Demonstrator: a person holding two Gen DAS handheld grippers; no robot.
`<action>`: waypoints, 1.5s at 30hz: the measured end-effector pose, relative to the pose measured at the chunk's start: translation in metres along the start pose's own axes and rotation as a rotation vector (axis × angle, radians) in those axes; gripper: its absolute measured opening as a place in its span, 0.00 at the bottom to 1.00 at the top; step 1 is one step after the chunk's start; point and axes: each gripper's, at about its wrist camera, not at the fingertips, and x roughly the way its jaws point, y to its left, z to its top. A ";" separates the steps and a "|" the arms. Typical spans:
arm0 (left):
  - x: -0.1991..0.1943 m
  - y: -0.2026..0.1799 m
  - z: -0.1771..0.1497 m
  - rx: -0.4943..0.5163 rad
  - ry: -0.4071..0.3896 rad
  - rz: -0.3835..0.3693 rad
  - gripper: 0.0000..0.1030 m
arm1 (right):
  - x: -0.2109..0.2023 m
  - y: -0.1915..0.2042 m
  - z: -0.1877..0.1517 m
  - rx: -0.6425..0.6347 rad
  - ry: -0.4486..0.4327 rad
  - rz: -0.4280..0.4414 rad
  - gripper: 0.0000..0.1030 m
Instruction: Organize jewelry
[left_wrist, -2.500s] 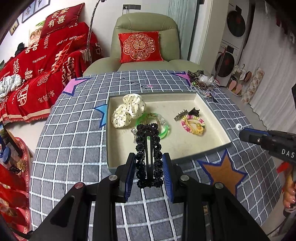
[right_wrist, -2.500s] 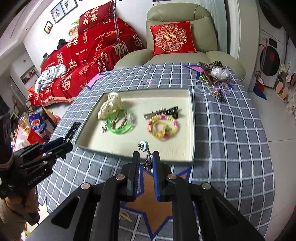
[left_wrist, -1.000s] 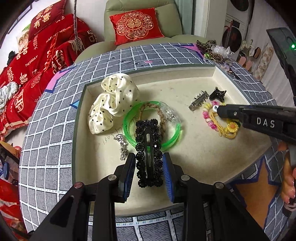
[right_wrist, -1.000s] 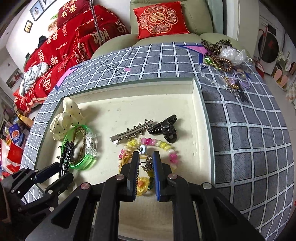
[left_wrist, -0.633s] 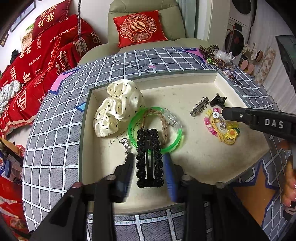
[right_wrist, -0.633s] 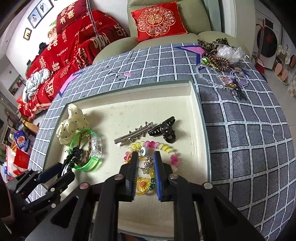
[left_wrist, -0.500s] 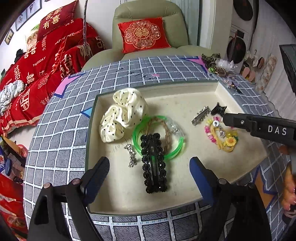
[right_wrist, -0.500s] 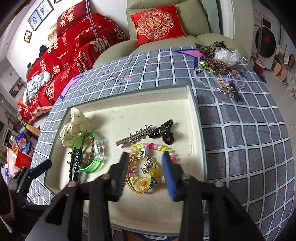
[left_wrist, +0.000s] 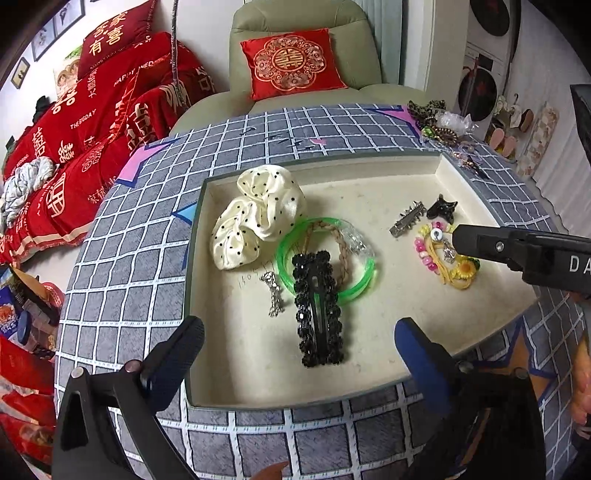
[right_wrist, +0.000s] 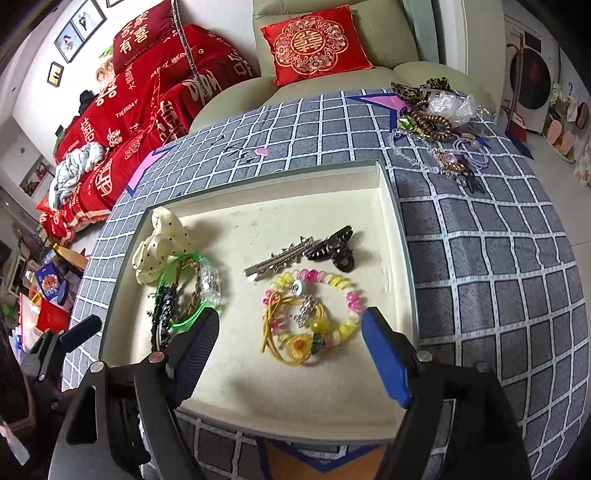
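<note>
Black beaded hair clip (left_wrist: 320, 308) lying flat in the cream tray (left_wrist: 388, 173), its far end across the green bangle (left_wrist: 325, 262) — seen whole only from the left wrist. Left gripper (left_wrist: 297, 341) spread wide, jaws just opened, clip lying free between them, touched by neither pad. Also here: polka-dot scrunchie (left_wrist: 258, 219) just behind the bangle, small silver charm (left_wrist: 273, 293) left of the clip, right gripper's arm reaching in from the right edge over the yellow cord.

From the right wrist: right gripper (right_wrist: 290, 341) likewise released, jaws just parted, silver pendant with a white bead (right_wrist: 304, 301) resting on the pink-and-yellow bead bracelet (right_wrist: 314, 314) between the pads, untouched. Shown more plainly here — the sunflower on yellow cord (right_wrist: 297, 345), silver barrette (right_wrist: 277, 260), black claw clip (right_wrist: 334, 247). Beyond the tray, near the table's far right corner, a heap of unsorted jewelry (right_wrist: 437, 129) on the grey checked cloth (right_wrist: 498, 258). Hair clip only edge-on at left.
</note>
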 end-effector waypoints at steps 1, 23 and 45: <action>-0.002 0.001 -0.002 -0.004 0.003 -0.004 1.00 | -0.001 0.000 -0.001 0.000 0.002 -0.001 0.84; -0.109 0.018 -0.088 -0.119 -0.095 0.048 1.00 | -0.096 0.027 -0.102 -0.047 -0.073 -0.082 0.87; -0.189 0.017 -0.147 -0.149 -0.186 0.073 1.00 | -0.185 0.073 -0.180 -0.131 -0.254 -0.198 0.88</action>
